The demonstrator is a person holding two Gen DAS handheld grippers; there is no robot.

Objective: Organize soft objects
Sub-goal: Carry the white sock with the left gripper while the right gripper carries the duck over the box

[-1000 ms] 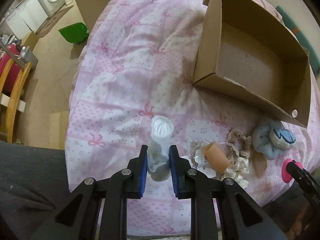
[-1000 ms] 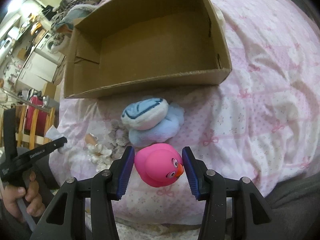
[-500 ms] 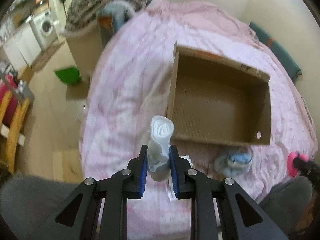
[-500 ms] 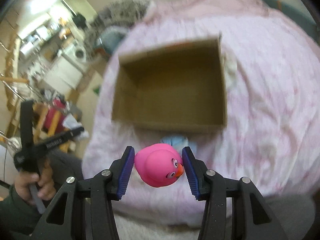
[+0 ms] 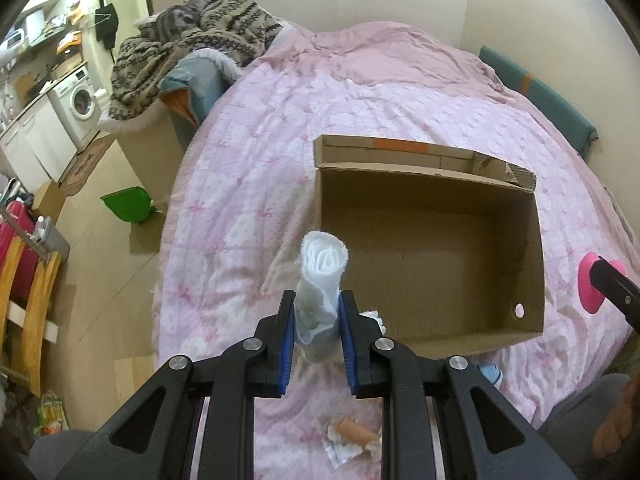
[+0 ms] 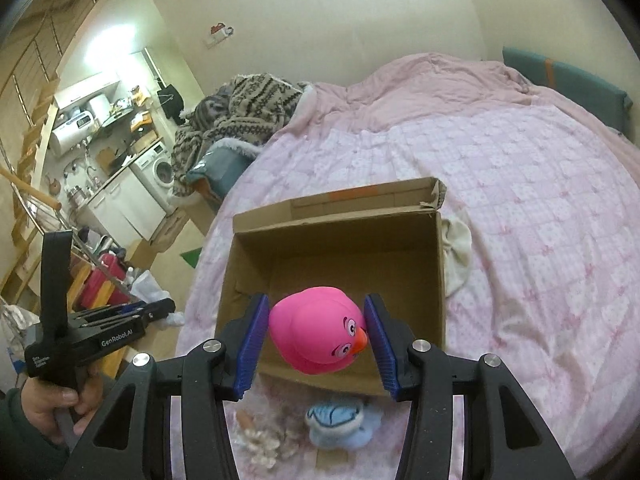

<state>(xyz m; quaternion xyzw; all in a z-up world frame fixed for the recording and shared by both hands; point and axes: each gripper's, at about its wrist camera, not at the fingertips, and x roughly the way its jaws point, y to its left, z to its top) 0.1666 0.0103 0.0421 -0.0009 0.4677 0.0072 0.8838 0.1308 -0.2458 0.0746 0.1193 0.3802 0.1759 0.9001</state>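
Both hand-held grippers have risen above the bed [image 5: 248,168], the left hand-held gripper [image 5: 317,322] clamped on the rolled white cloth [image 5: 322,276] and the right hand-held gripper [image 6: 316,340] clamped on the pink rubber duck [image 6: 318,330], over the cardboard box's [image 6: 438,280] near edge.

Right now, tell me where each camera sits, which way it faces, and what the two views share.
Left wrist: rides the left claw, raised over the bed's near edge, looking down at the cardboard box; its fingers clamp a rolled white cloth.
Right wrist: rides the right claw, looking down into the box past the pink duck it holds; the person's left hand shows.
Shared: box, pink bedspread, patterned blanket pile, washing machine.
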